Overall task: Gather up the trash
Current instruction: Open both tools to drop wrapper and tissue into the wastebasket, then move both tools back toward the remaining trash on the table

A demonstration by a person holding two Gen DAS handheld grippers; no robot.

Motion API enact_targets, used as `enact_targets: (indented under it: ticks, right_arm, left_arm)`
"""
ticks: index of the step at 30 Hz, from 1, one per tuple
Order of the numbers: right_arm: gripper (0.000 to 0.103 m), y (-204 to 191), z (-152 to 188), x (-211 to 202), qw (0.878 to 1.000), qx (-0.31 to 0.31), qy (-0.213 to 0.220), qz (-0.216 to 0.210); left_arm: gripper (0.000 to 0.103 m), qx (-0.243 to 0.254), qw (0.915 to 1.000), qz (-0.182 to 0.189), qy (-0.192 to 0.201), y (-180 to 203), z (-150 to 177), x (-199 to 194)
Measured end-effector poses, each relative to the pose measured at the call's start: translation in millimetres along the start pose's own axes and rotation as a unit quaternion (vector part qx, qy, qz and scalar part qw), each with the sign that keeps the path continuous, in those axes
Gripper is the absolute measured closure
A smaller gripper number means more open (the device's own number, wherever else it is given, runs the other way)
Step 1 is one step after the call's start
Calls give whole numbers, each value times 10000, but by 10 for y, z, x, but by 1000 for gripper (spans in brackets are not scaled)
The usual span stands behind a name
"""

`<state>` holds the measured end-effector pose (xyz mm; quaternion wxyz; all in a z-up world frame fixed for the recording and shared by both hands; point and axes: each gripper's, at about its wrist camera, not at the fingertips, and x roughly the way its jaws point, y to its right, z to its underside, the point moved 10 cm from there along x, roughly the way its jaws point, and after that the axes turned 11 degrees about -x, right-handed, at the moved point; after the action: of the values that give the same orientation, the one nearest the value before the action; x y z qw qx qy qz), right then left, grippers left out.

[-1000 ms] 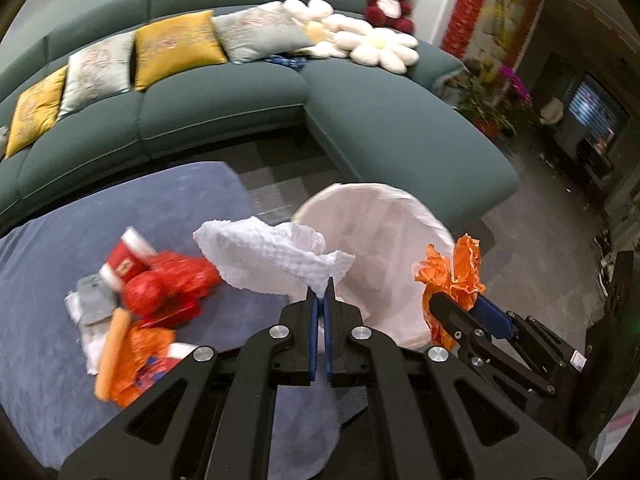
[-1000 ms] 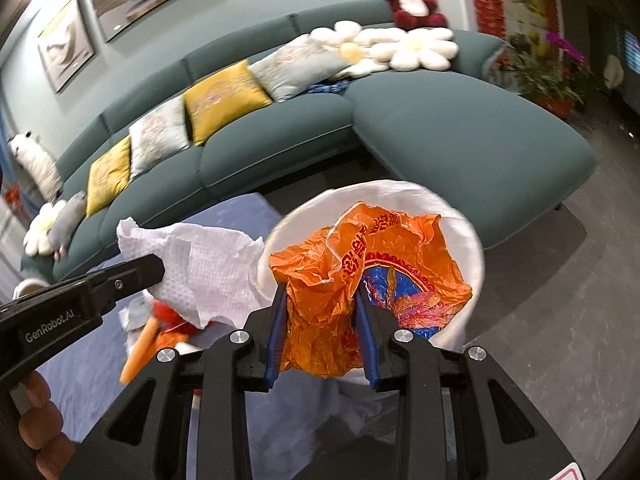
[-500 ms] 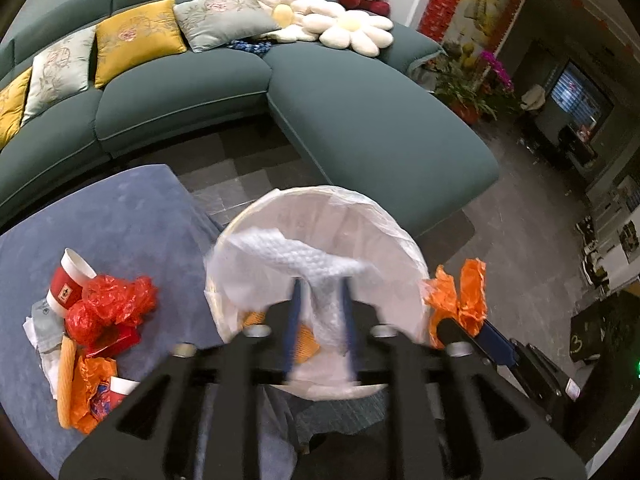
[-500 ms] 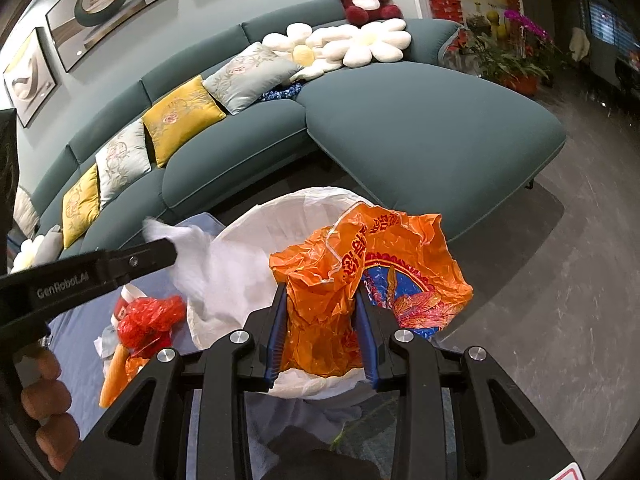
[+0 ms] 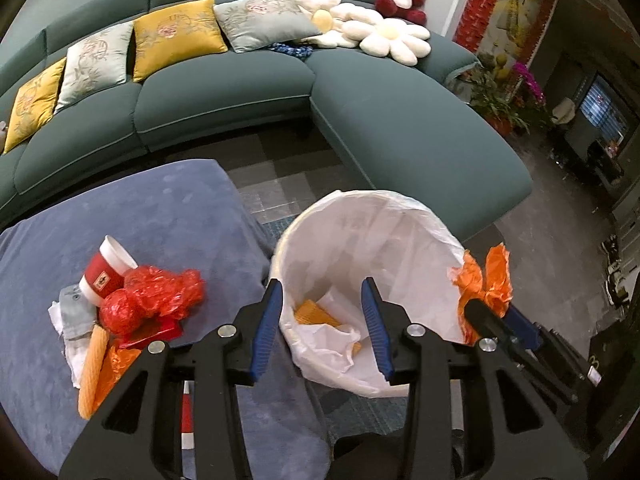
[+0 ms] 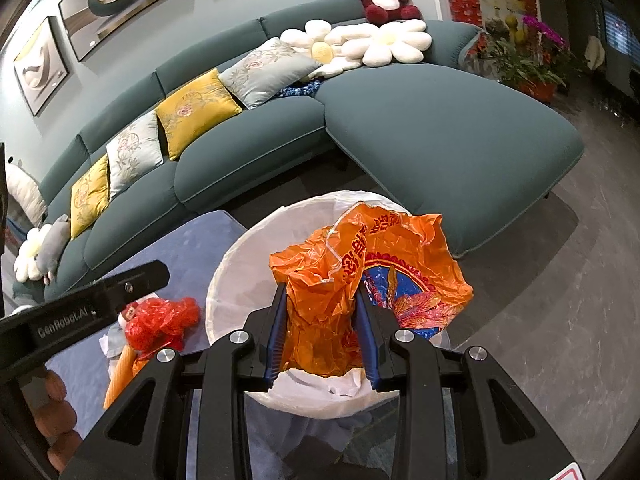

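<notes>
Item: trash collection at a lined bin (image 5: 372, 236); your left jaws are standing spread and empty, your right jaws are pinching an orange bag (image 6: 360, 280).

Detail: You are holding the left gripper (image 5: 322, 320) over the bin's near rim, and only its view is showing the crumpled white paper (image 5: 332, 334) and yellow scraps lying at the bottom. You are keeping the right gripper (image 6: 322, 330) over the bin mouth, the bag's long axis running upward and away from the jaws; red characters on it are too creased to read. "GenRobot.AI" is showing on the left gripper's side in the right view. Remaining trash is sitting on the blue counter (image 5: 160, 208): a tipped red cup (image 5: 106, 274), red plastic (image 5: 160, 294), orange wrappers.
</notes>
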<state>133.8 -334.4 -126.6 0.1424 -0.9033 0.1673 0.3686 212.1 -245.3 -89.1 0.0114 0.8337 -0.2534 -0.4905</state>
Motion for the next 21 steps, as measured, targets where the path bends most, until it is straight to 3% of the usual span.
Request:
enact_targets:
  ticks: [7, 12, 14, 21]
  right_arm:
    - [68, -107, -126, 85, 9999, -166, 11, 7]
    - [49, -179, -226, 92, 9997, -210, 135, 74]
    - [42, -217, -272, 57, 9995, -208, 213, 85]
    - [41, -431, -342, -58, 9990, -322, 301, 54]
  left_arm:
    - [61, -153, 9998, -130, 67, -196, -17, -32]
    - [46, -297, 9990, -282, 161, -400, -32, -92]
    - [45, -380, 9985, -345, 210, -506, -35, -128]
    - [44, -611, 9967, -482, 232, -853, 28, -249]
